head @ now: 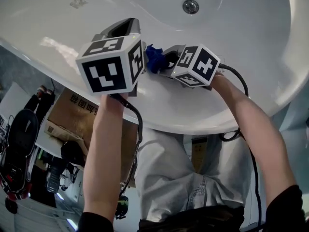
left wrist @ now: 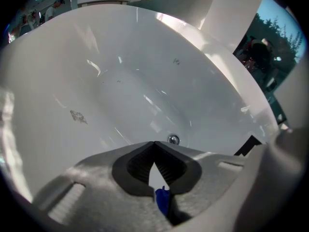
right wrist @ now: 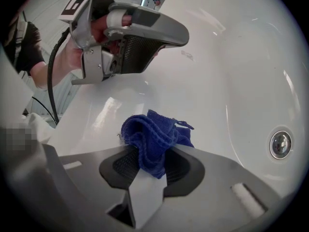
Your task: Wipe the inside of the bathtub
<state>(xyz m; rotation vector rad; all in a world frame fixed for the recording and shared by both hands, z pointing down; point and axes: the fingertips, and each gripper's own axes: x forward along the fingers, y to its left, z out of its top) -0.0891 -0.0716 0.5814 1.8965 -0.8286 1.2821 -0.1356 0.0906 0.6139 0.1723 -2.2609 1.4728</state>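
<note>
With our right gripper (right wrist: 147, 159) clamping the blue cloth (right wrist: 153, 135) and left gripper (left wrist: 154, 145) jaws closed empty, the bathtub (head: 241, 42) seems not yet wiped.

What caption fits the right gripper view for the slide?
Right hand-held gripper clamps a crumpled blue cloth over the white bathtub, drain at right.

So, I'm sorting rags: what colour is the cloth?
The cloth is dark blue, clearest in the right gripper view.
</note>
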